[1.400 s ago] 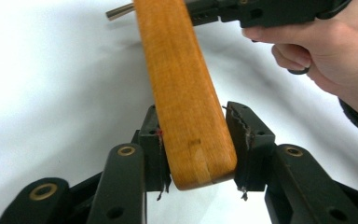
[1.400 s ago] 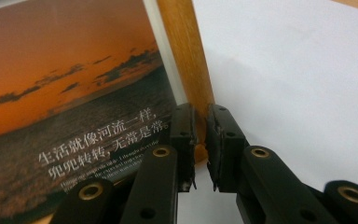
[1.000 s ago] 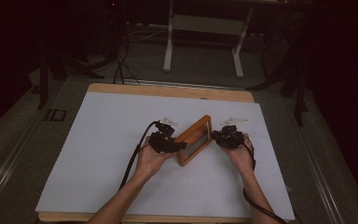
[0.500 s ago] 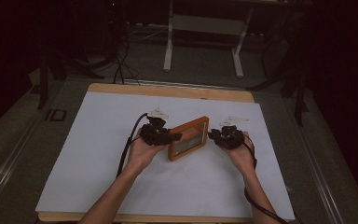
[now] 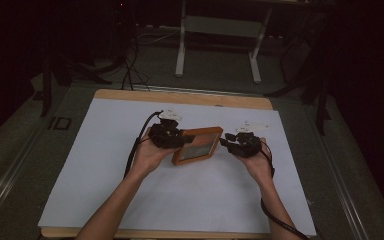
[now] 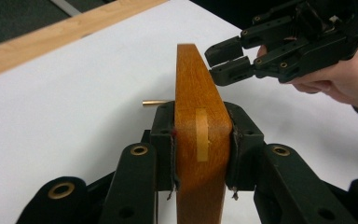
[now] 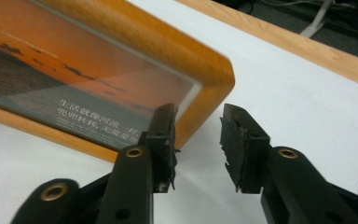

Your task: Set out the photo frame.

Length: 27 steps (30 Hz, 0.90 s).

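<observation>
A wooden picture frame (image 5: 198,146) with an orange sunset print hangs a little above the white sheet, face towards the camera. My left gripper (image 5: 180,141) is shut on its left edge. In the left gripper view both pads press the frame's sides (image 6: 199,116), and a thin brass pin (image 6: 154,102) sticks out behind it. My right gripper (image 5: 226,143) is just off the frame's right edge. Its jaws have just been opening and stand apart (image 7: 198,135), with the frame's corner (image 7: 209,74) just beyond the fingertips, untouched. It also shows in the left gripper view as the right gripper (image 6: 223,60), beside the frame's far end.
A white sheet (image 5: 130,200) covers the wooden table (image 5: 180,96), with bare wood showing at the far and near edges. Beyond the table lie a dark floor, the white legs of a stand (image 5: 181,55) and cables (image 5: 127,75).
The frame has swung from a steep diagonal to a flatter pose, face up, and has risen slightly with the left gripper. The right gripper has let go of the frame's right edge.
</observation>
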{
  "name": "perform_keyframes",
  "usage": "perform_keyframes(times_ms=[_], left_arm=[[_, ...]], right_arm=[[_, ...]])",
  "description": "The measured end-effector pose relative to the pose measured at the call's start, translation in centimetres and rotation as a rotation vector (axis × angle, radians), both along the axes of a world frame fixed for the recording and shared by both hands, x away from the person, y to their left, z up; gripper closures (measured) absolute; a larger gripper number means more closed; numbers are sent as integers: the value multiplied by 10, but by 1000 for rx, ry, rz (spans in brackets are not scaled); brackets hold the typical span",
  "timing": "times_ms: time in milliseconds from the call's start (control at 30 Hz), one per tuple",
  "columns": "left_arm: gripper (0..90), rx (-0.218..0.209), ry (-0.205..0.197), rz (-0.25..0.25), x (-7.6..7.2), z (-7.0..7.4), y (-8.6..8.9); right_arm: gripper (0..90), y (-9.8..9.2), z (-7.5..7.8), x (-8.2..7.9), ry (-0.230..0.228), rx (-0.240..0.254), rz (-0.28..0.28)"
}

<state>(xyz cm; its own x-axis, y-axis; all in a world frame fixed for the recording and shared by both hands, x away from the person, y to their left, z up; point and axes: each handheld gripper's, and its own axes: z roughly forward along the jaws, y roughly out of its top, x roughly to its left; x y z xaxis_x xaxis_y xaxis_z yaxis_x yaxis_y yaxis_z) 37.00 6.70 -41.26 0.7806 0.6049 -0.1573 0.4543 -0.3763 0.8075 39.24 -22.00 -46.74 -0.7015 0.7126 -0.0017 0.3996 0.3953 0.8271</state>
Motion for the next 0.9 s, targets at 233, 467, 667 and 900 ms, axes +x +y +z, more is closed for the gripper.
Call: perform_keyframes(times_ms=[233, 467, 667, 900], left_arm=[[692, 56, -42, -40, 0, 11, -1], [692, 93, -54, -60, 0, 18, -2], [692, 119, -62, -87, 0, 23, -3], [690, 129, -76, -120, 1, 26, -7]], right_arm=[[554, 6, 9, -2, -29, 37, 51], [516, 18, 16, -3, -57, 68, 109], [484, 26, 19, -5, -69, 98, 157], [404, 40, 24, -6, -105, 97, 266]])
